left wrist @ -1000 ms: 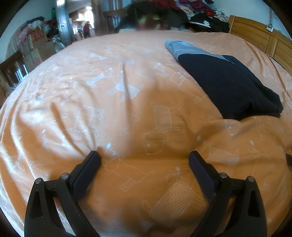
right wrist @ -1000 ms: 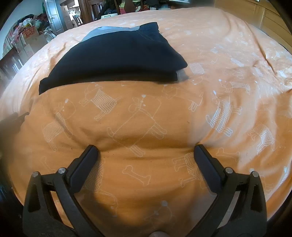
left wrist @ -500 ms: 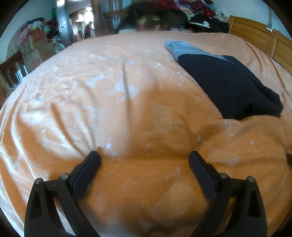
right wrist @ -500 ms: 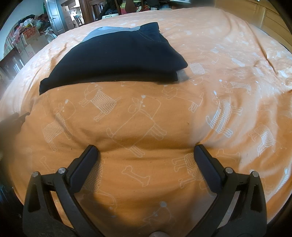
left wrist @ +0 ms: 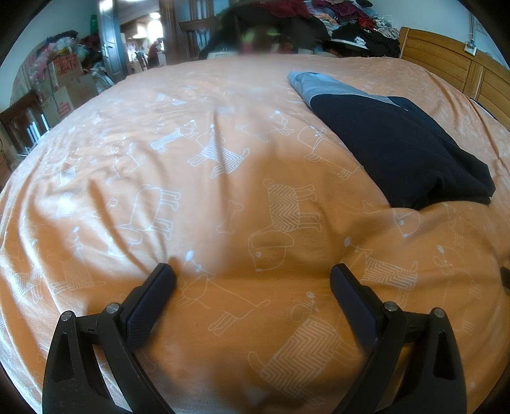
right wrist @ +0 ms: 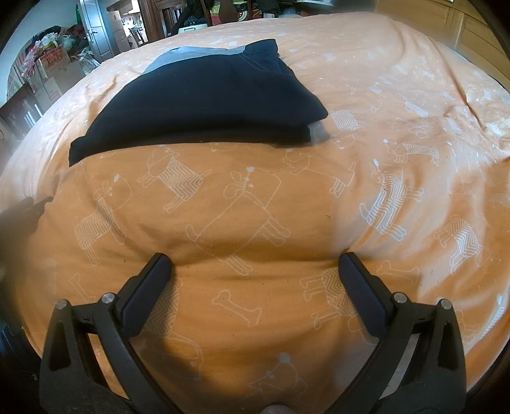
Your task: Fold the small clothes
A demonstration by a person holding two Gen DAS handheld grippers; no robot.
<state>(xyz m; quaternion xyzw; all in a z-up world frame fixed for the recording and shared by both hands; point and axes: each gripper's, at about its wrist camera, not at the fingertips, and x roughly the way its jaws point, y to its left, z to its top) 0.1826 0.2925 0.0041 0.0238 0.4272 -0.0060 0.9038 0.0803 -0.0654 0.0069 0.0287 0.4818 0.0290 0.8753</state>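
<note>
A dark navy garment (right wrist: 197,102) with a grey band (left wrist: 322,87) along one end is seen lying on the orange duvet (left wrist: 223,197) printed with white outline dogs, apparently already doubled over itself, with a lower layer showing along its near edge in the right wrist view. The left gripper (left wrist: 251,286) is held low over bare duvet, its jaws spread wide and nothing between them; the garment lies well apart from it, ahead and to its right. The right gripper (right wrist: 255,270) is likewise spread wide and empty, resting at or just above the duvet, with the garment ahead of it and slightly to its left. A wooden headboard (left wrist: 446,67) and piles of clothing (left wrist: 334,19) are visible beyond the bed. Whether the fold is finished or a further fold is intended cannot be told. If the garment is approached from here, the likeliest fault is judged to be the soft duvet being pinched along with the cloth, since it bulges around the fingertips; only the top layer might also be caught, so that the existing fold would be pulled open, and uneven lifting by the two grippers could leave the edges skewed.
</note>
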